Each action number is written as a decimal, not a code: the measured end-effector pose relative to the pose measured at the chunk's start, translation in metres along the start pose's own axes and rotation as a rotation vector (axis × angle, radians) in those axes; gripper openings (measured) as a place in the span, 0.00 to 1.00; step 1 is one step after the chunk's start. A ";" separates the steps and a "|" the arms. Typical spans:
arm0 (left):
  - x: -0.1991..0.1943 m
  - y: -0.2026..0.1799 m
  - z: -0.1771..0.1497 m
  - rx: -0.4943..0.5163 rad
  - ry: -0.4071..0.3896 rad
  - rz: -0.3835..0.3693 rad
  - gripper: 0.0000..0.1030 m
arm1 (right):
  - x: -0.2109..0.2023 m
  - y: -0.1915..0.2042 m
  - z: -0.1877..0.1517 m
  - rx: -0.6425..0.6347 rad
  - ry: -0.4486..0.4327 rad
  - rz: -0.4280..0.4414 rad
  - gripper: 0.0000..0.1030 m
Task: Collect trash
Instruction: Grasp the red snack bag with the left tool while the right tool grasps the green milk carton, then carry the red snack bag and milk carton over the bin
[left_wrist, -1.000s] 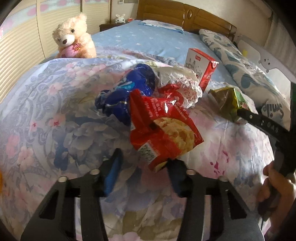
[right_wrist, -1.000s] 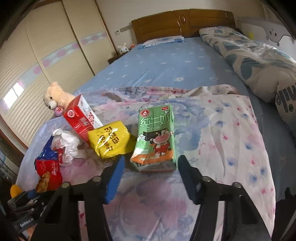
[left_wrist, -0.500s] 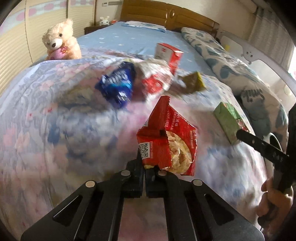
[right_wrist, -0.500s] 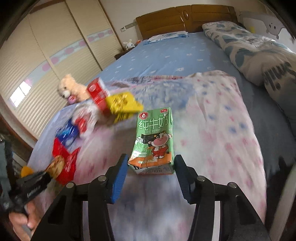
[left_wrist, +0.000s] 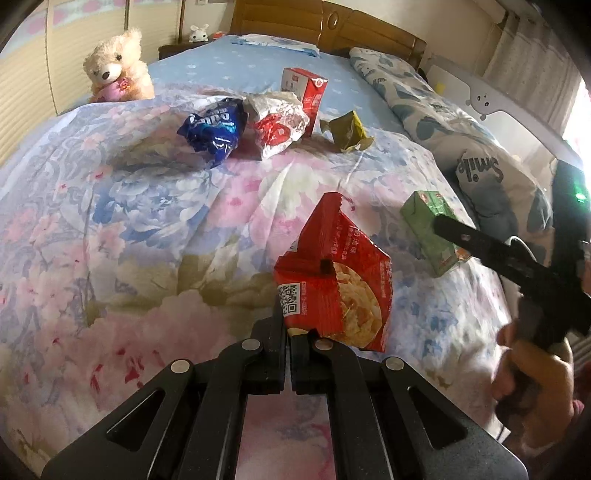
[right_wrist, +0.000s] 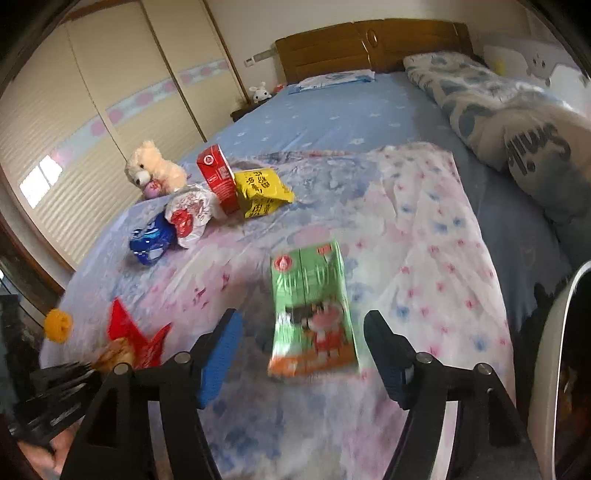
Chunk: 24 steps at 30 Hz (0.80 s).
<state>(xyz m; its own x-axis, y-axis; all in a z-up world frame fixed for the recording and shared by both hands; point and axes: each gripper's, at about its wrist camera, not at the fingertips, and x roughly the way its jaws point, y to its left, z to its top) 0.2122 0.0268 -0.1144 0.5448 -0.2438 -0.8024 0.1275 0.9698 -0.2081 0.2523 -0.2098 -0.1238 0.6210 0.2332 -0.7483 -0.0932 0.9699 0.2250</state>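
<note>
Left tongs clench one red snack bag; right tongs opening, one green carton between, untouched.

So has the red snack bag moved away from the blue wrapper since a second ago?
Yes. The red snack bag, pinched in the left gripper, has come toward the camera, away from the blue wrapper it lay against.

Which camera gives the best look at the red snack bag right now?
The left wrist view: the red snack bag fills the centre, sharp, pinched at its bottom edge. The right wrist view shows only a blurred red corner at lower left.
</note>
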 end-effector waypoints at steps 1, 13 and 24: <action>-0.003 -0.001 0.000 0.001 -0.005 0.001 0.01 | 0.003 0.001 0.001 -0.007 0.001 -0.007 0.66; -0.013 -0.041 -0.008 0.061 -0.009 -0.067 0.01 | -0.034 -0.018 -0.021 0.060 -0.029 -0.001 0.43; -0.014 -0.108 -0.018 0.185 0.006 -0.145 0.01 | -0.110 -0.062 -0.054 0.171 -0.118 0.000 0.43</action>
<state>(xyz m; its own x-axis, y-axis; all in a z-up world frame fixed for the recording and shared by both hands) 0.1761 -0.0751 -0.0906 0.5052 -0.3803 -0.7747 0.3545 0.9099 -0.2155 0.1476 -0.2914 -0.0888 0.7086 0.2141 -0.6723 0.0337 0.9415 0.3353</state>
